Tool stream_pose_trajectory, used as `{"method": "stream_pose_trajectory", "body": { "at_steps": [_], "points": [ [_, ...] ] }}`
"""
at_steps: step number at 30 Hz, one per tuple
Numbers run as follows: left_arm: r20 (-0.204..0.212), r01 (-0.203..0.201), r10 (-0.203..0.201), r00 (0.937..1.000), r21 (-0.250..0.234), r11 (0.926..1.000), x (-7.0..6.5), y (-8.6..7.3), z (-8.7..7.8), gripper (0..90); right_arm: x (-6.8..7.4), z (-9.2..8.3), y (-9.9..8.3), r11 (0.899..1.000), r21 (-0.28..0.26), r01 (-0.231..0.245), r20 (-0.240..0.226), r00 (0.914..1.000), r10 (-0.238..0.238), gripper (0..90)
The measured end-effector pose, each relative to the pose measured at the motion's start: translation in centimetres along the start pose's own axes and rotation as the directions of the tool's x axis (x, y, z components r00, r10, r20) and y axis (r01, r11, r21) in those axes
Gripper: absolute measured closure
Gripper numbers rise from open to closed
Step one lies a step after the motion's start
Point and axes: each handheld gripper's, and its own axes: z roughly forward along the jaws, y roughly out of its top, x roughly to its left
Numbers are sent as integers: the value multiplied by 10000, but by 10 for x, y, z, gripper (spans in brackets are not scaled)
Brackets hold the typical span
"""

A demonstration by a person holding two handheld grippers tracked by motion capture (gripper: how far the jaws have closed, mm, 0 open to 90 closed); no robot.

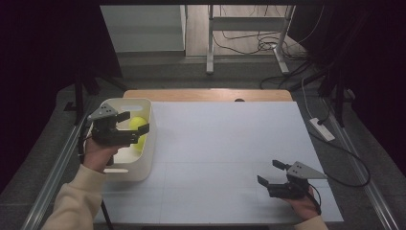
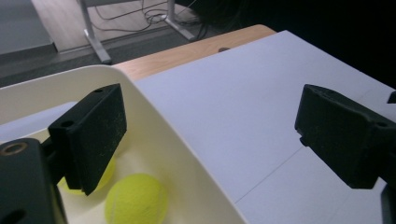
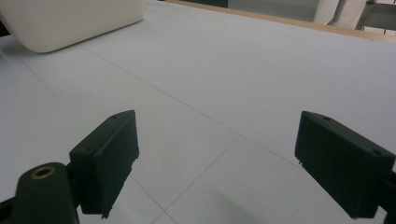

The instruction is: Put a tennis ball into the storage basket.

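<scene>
I count two yellow felt tennis balls [image 2: 135, 198] in the cream plastic bin [image 1: 146, 158] at the left edge of the white table sheet [image 1: 225, 158]. In the left gripper view one ball lies plainly on the bin floor and the second ball [image 2: 106, 173] peeks out from behind the near jaw, the two close together; whether they touch I cannot tell. From the high view I make out yellow inside the bin past my left gripper [image 1: 134, 129], which hangs over the bin's inner side with its two jaws wide apart and nothing between them; one jaw sits over the bin, the other over the sheet beyond the bin's wall.

My right gripper [image 1: 270, 173] is near the right front corner of the sheet, well apart from the bin, its two jaws also spread with only bare sheet between them. In the right gripper view one rounded corner of the bin shows far off at the top left.
</scene>
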Motion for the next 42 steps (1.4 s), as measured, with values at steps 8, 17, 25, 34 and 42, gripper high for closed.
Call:
{"method": "stream_pose_trajectory", "body": {
  "at_steps": [8,17,25,34,42],
  "points": [
    [474,-413,431,9979,-395,9984,-16,-2,-2,101,1,-5,-1,10000,-13,-19,126,9999,19,137],
    [1069,-706,804,9910,-918,9933,-34,-16,-5,103,3,-8,-1,10000,-13,14,296,9996,-13,137],
    [1428,-869,1015,9845,-1053,9906,-51,-25,-7,105,5,-11,-1,10000,-83,-3,347,9994,5,137],
    [1907,-1234,1423,9713,-1074,9865,-70,-43,-5,111,6,-11,-1,10000,-77,11,385,9993,-8,137],
    [2058,-1530,1655,9645,-754,9854,-82,-60,1,118,6,-12,-1,10000,-75,-6,399,9992,9,137]
  ]
}}
